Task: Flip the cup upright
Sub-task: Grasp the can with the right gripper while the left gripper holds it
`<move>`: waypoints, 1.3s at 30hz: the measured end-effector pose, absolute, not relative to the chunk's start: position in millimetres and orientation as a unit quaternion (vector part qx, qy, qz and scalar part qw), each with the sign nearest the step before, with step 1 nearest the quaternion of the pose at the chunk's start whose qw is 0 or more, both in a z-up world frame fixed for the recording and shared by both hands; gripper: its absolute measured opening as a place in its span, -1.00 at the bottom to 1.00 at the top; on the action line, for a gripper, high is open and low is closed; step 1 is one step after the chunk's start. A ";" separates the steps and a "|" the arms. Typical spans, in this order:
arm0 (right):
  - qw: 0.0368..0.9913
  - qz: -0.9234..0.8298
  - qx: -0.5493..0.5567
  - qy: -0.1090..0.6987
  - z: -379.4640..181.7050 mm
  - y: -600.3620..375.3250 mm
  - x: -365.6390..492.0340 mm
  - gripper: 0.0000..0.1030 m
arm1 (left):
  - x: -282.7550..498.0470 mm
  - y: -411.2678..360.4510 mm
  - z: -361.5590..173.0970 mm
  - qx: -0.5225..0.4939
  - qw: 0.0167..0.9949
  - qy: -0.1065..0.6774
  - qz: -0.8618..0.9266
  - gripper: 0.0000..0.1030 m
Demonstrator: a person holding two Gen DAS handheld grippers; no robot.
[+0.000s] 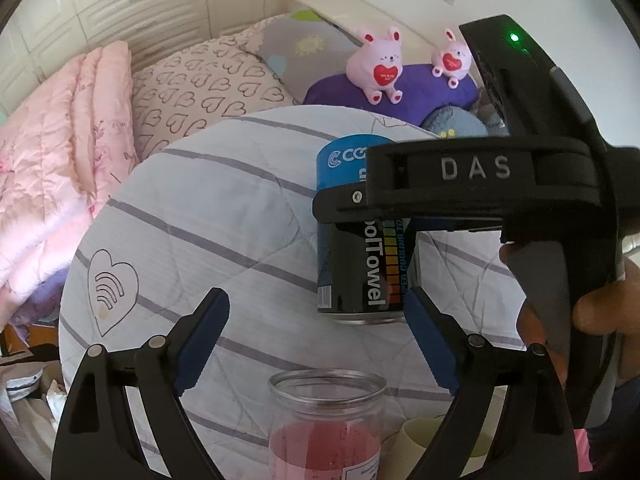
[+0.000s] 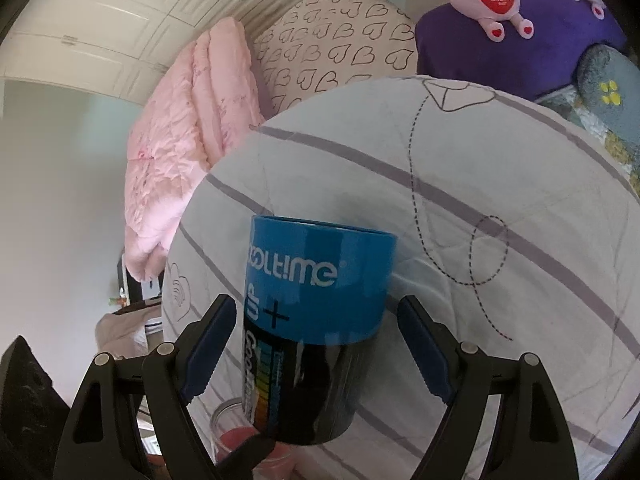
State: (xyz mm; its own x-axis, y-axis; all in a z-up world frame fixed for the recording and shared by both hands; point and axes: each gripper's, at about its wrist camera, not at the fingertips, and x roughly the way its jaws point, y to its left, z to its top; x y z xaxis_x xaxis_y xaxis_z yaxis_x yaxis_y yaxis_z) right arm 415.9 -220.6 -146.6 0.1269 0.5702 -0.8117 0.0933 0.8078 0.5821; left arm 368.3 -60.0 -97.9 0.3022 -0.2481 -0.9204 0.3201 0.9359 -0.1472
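Straddling the cup (image 2: 316,332), right tongs (image 2: 312,348) gape; left tongs (image 1: 316,344) gape over a jar (image 1: 326,420).

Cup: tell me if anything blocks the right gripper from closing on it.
Nothing visible does. The right gripper is open, with the cup already between its fingers and gaps on both sides. The jar sits lower, in front of the cup, outside the closing path.
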 end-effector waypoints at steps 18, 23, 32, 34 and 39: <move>0.757 0.185 0.233 0.582 -118.7 -227.3 372.2 0.36 | 346.3 -63.7 -95.2 0.033 0.812 0.561 -0.160 0.77; 0.794 0.175 0.193 0.549 -106.7 -220.4 352.6 0.36 | 337.1 -66.1 -92.6 0.027 0.817 0.554 -0.157 0.77; 0.849 0.146 0.107 0.497 -88.9 -219.0 333.1 0.36 | 323.6 -78.1 -86.8 0.020 0.824 0.541 -0.165 0.77; 0.858 0.132 0.087 0.488 -84.0 -225.7 329.4 0.36 | 321.4 -83.8 -87.0 0.022 0.825 0.539 -0.172 0.77; 0.879 0.104 0.042 0.464 -76.8 -233.0 320.7 0.36 | 315.6 -97.1 -88.5 0.040 0.824 0.537 -0.175 0.77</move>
State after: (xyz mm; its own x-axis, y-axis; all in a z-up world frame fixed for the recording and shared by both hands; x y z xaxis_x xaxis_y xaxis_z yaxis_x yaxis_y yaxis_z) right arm 320.7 -233.0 -76.8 0.5479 0.2207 -0.8069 -0.1432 0.9751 0.1695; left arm 315.6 -97.1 -88.5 0.3623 -0.2461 -0.8990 0.3315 0.9355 -0.1225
